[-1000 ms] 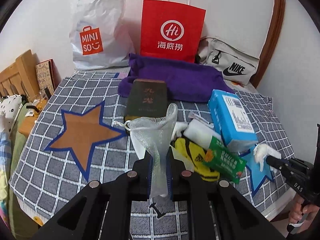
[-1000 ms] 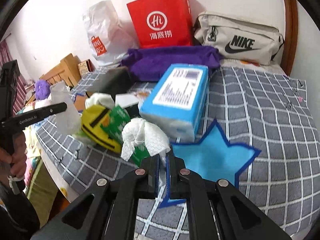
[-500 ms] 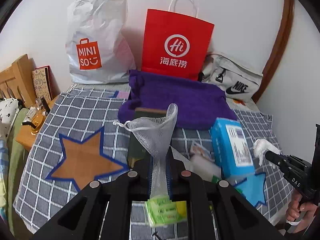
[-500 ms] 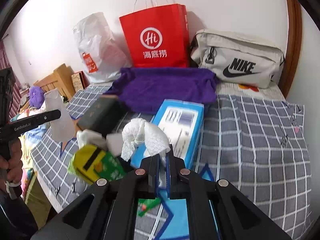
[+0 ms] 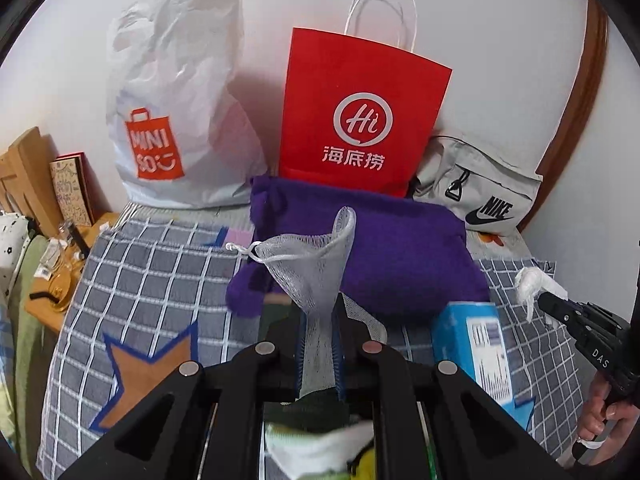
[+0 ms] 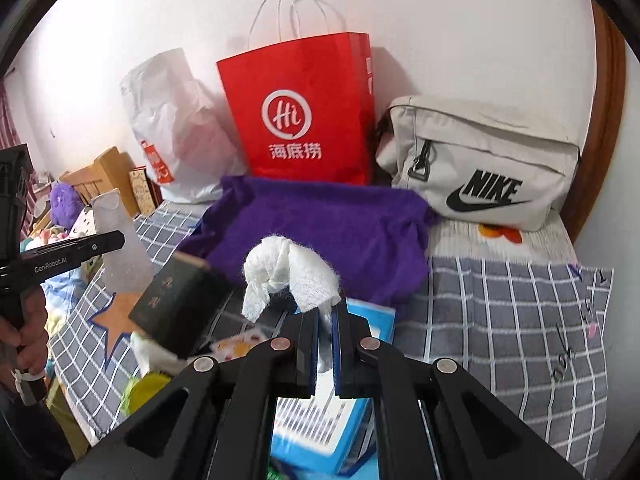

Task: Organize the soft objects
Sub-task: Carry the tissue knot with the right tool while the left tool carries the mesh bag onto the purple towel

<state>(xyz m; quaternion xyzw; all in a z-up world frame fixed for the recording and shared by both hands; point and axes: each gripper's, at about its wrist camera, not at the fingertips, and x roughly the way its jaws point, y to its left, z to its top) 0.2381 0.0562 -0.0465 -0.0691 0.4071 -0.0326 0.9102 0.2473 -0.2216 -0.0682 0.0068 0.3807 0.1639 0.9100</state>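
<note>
My left gripper is shut on a grey mesh drawstring pouch and holds it up above the bed. It also shows in the right wrist view. My right gripper is shut on a crumpled white tissue, raised above the blue tissue box; it also shows in the left wrist view. A purple cloth bag lies ahead of both. A red paper bag, a white Miniso bag and a Nike pouch stand against the wall.
A dark book and small packets lie on the checked bedcover under the grippers. An orange star patch is at the left. A wooden bedside shelf with clutter is at the far left.
Both grippers have risen and moved toward the wall with their loads. The bags at the back loom larger; the clutter on the bed has dropped to the bottom of both views.
</note>
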